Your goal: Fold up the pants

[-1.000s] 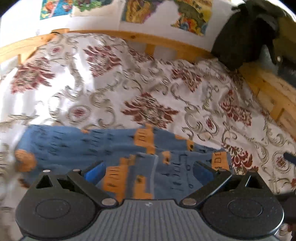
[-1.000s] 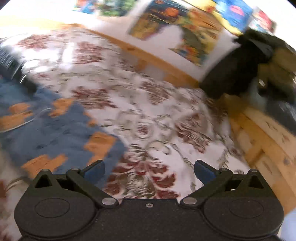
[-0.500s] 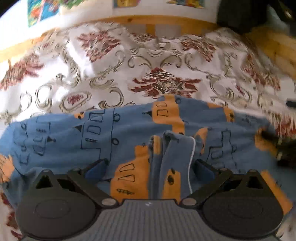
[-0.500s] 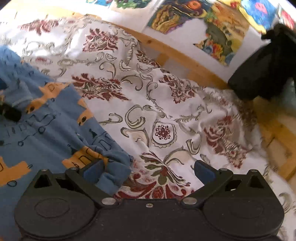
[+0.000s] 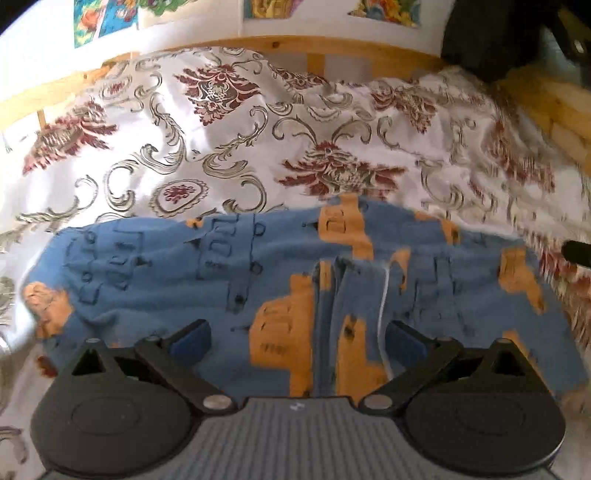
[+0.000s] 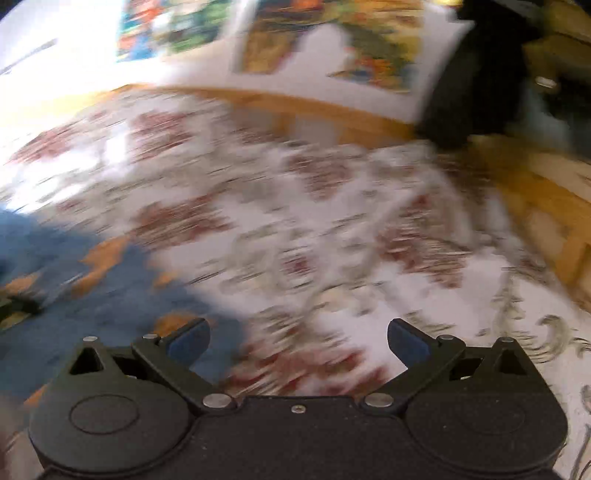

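Our left gripper point(image 5: 297, 334) hangs with its blue-padded fingers spread wide and nothing between them, just above the blue cotton pants with orange and black-line block prints point(image 5: 236, 280). We see the pants lying flat across the near part of the white bedspread with dark red and grey floral scrolls point(image 5: 236, 147), stretched from left to right, with a bunched vertical ridge of cloth and a thin white seam line running toward us between the fingers. Our right gripper point(image 6: 297, 336) is likewise wide apart and holds nothing; its view is heavily blurred, yet we can make out the right end of the pants at its near left, under the left fingertip point(image 6: 190, 338), while the right fingertip sits over bare bedspread. A pale wooden bed frame point(image 5: 332, 46) runs along the far edge, colourful paper posters point(image 5: 107, 18) hang on the white wall behind it, and a black bundle of cloth point(image 5: 491, 40) sits at the far right corner.
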Available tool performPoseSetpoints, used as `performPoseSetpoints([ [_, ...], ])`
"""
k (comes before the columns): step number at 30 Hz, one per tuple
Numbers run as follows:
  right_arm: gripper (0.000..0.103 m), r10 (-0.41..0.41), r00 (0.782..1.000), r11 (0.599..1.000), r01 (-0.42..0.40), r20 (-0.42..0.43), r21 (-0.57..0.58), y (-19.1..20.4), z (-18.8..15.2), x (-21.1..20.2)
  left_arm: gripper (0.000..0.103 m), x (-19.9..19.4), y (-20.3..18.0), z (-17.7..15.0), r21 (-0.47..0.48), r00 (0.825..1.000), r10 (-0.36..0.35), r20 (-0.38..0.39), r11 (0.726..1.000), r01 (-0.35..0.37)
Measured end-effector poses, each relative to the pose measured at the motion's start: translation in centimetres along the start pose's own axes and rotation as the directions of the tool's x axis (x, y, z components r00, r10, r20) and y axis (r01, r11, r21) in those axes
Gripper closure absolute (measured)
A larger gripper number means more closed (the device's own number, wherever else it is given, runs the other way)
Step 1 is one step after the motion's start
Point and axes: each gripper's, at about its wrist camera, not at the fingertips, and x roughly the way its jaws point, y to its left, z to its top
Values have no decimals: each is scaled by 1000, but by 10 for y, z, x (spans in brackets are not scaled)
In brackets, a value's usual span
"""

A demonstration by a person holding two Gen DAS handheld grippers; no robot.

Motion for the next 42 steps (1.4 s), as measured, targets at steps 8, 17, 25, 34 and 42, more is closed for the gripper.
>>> performPoseSetpoints([
  [8,1,-128,978,936,64,-166,-345,47,-32,-14,0,-15,7,-16,85,999,15,29,996,-18],
  [17,1,-66,998,971,69,19,-228,73,-10,2,0,9,4,29,117,992,77,97,989,-88],
  [25,1,-124,991,941,131,43,-311,88,-21,22,0,16,27,20,19,996,45,70,999,-47],
  [34,1,101,988,873,-33,114,-487,161,-17,3,0,-11,68,-18,-36,992,122,26,992,-121],
  [42,1,158,970,867,-47,184,-497,190,-7,-11,0,-42,107,-18,-233,983,153,97,964,-127],
])
